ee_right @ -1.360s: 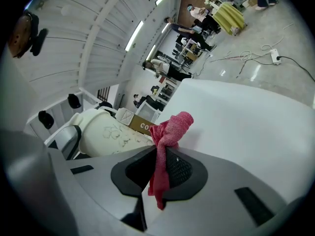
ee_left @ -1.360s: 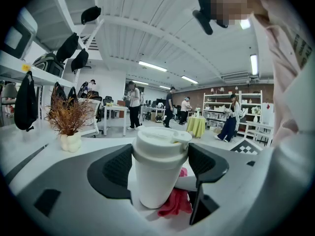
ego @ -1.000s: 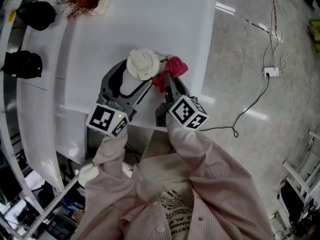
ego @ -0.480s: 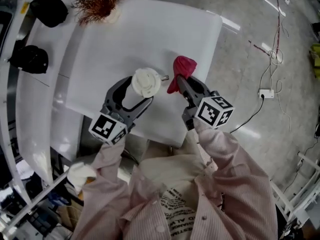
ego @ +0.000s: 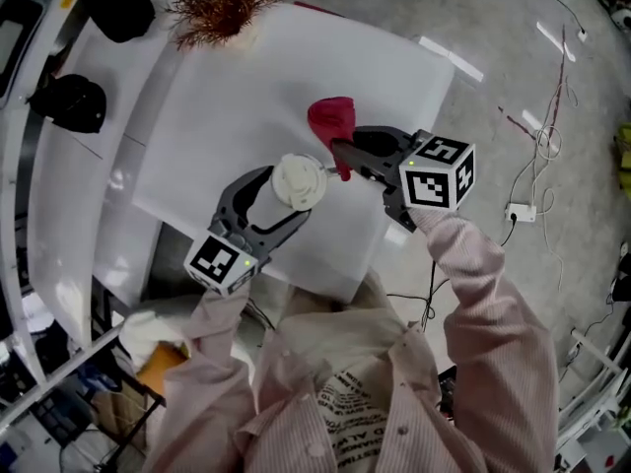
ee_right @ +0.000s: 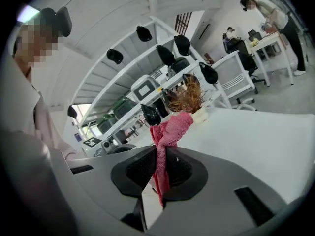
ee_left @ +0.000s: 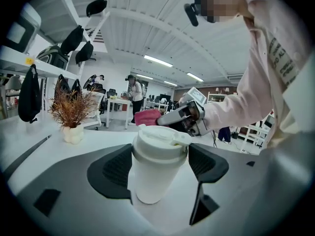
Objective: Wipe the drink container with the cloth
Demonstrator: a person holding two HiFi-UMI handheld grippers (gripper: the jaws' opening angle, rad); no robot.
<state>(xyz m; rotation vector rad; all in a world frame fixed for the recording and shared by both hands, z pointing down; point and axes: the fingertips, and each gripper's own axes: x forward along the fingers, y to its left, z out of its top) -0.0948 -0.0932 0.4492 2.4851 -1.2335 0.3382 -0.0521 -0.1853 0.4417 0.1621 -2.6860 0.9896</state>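
Open-plan office with a working bench. Near field: a plain white rectangular table [ego: 246,87] bearing a dried reddish-brown plant in a small white vase [ego: 219,3]. Left: white wall shelving [ego: 30,195] hung with black caps [ego: 67,101]. Right: a polished grey floor [ego: 493,77] crossed by loose cables leading to a white power strip [ego: 520,212]. Far field: long ceiling strip lights [ee_left: 158,61], white desks [ee_right: 268,41], white swivel chairs [ee_right: 236,77] and people standing at a far desk [ee_left: 133,95].

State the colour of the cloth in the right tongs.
Pinkish red; the cloth shows best in the right gripper view.
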